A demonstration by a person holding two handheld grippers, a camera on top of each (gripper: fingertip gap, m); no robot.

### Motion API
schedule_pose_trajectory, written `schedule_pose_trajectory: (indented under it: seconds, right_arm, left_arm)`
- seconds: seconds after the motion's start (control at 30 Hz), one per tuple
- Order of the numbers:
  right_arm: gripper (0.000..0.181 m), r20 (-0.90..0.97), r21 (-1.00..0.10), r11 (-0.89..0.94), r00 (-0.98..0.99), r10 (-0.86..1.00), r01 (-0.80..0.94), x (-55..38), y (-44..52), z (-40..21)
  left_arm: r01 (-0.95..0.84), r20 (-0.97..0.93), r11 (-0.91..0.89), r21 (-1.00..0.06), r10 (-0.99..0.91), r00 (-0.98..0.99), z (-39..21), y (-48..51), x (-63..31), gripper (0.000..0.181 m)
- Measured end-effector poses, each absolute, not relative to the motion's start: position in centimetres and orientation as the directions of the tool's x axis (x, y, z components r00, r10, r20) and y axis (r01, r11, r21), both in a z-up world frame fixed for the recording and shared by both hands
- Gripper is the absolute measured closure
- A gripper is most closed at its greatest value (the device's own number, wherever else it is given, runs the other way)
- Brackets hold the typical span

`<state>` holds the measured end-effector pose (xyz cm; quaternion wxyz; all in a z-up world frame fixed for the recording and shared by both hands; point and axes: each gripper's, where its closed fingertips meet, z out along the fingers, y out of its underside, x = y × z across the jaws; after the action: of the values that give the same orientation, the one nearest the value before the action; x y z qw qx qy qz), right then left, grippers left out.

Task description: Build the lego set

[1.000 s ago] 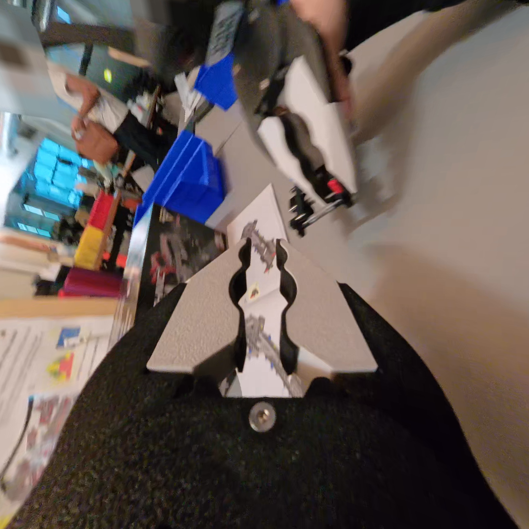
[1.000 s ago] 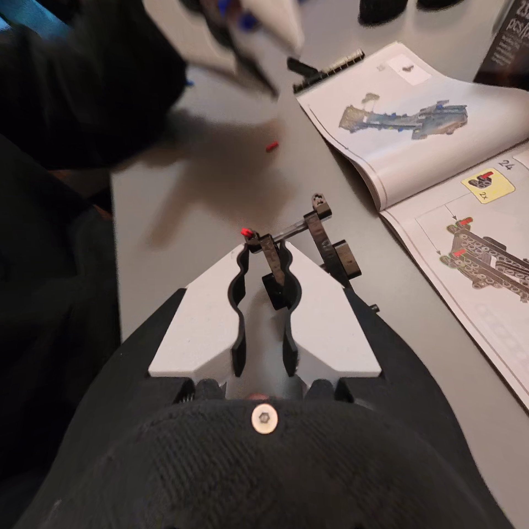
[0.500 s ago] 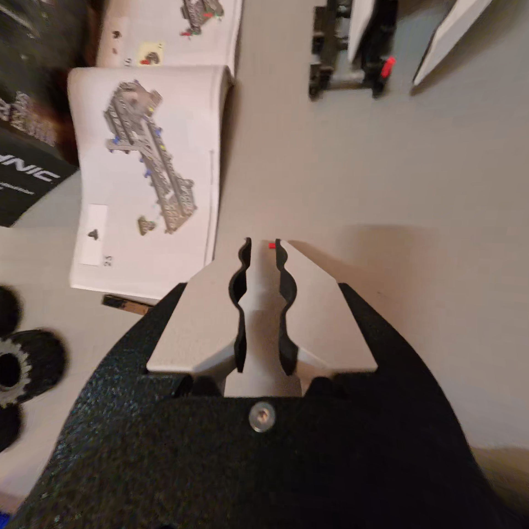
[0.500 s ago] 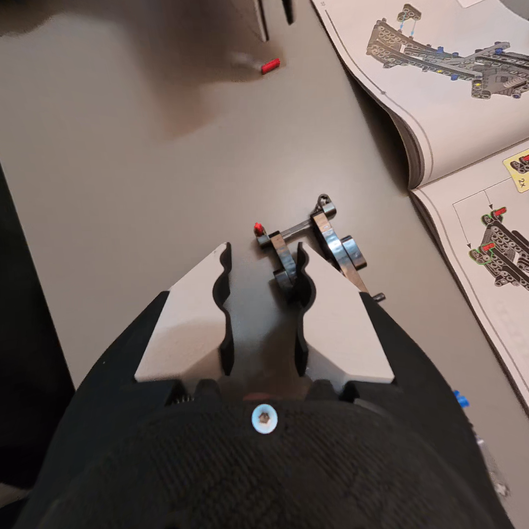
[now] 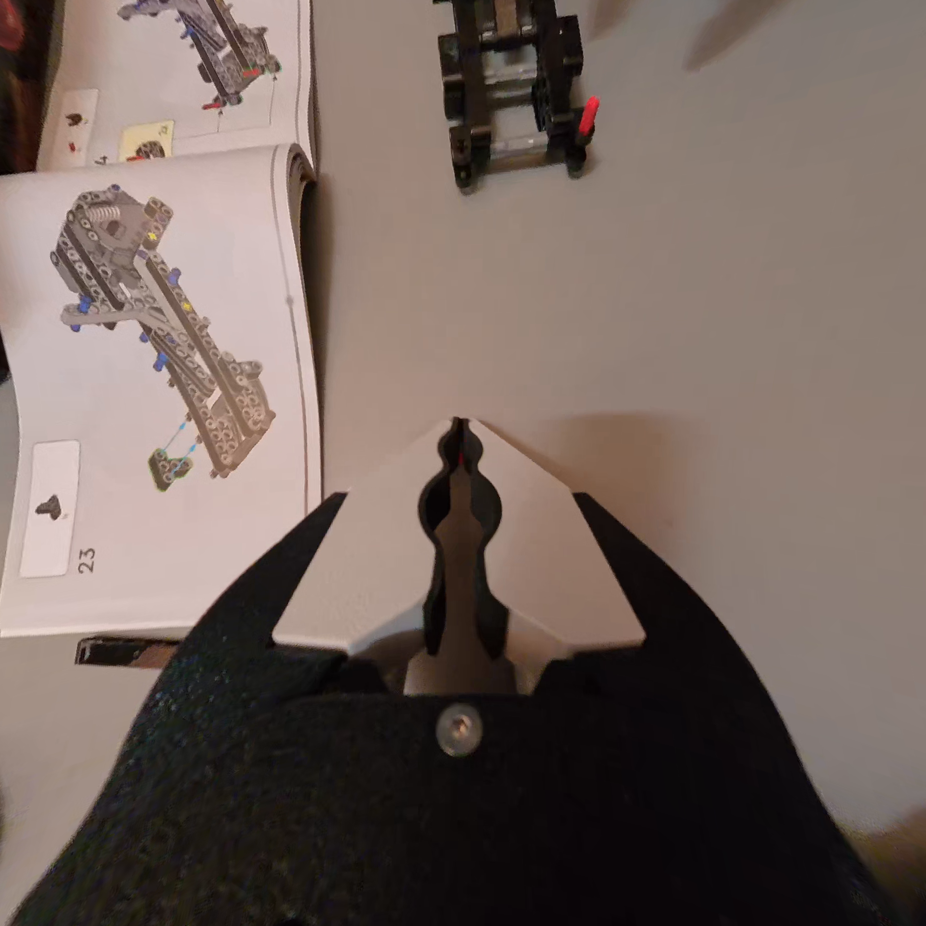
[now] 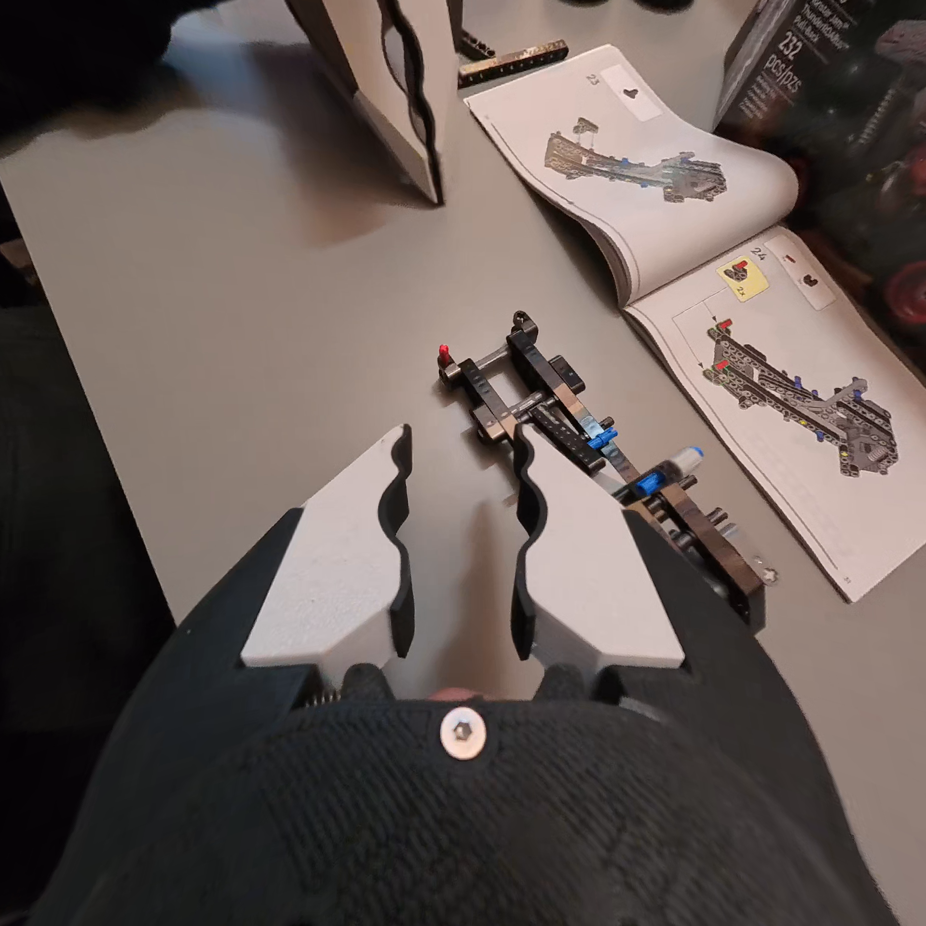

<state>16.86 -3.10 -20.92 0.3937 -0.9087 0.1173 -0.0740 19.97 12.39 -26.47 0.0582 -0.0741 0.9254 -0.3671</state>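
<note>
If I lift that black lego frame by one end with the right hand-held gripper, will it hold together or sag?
The black lego frame will probably lift as one fairly stiff piece, since cross axles tie its long beams together. It looks light, being open and thin. The red pin standing at its far corner and the blue pins stick out, so a bump might push them loose.

My left claw (image 5: 458,426) pinches a red sliver (image 5: 461,457), too small to identify. At twelve o'clock the black lego frame (image 5: 511,95) runs off the picture's edge. Right view: my claw's finger (image 6: 576,541) covers the frame's near end.
</note>
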Motion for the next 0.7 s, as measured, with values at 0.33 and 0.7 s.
schedule_pose_trajectory:
  seconds: [0.33,0.7]
  right_arm:
    - [0.156,0.130,-0.770,-0.635,0.955,-0.265,-0.071,16.3,0.9,-21.0]
    - [0.156,0.126,-0.737,-0.672,0.964,-0.234,-0.067,15.6,1.0,-21.7]
  left_arm:
    - [-0.018,-0.205,0.655,-0.756,-0.262,-0.943,-24.1,10.9,20.2,0.181]
    - [-0.103,-0.199,0.634,-0.766,-0.388,-0.900,-23.3,13.6,20.7,0.181]
